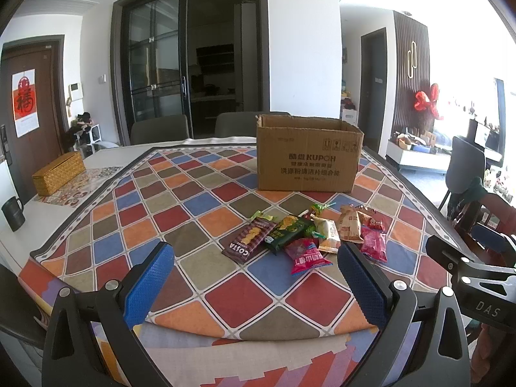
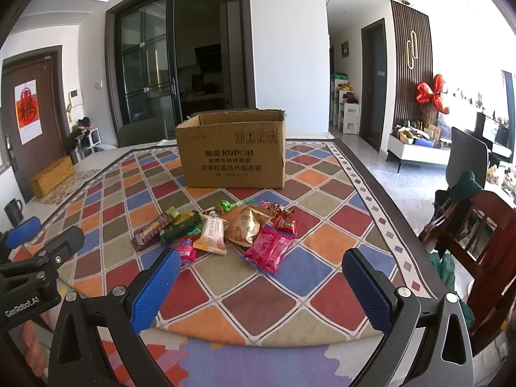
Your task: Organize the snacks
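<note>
A pile of snack packets lies on the checkered tablecloth (image 1: 193,200) in front of an open cardboard box (image 1: 308,154), which also shows in the right wrist view (image 2: 232,154). The pile includes a brown Costa packet (image 1: 248,240), a dark green packet (image 1: 290,230), a pink packet (image 1: 306,256), a cream Denmark packet (image 2: 211,233) and magenta packets (image 2: 269,251). My left gripper (image 1: 254,266) is open and empty, just short of the pile. My right gripper (image 2: 261,272) is open and empty, just short of the magenta packets.
A woven yellow box (image 1: 58,174) and a dark mug (image 1: 13,213) stand at the table's left. Grey chairs (image 1: 159,129) stand behind the table. A wooden chair (image 2: 477,235) with green cloth is at the right. The tablecloth's front edge hangs near me.
</note>
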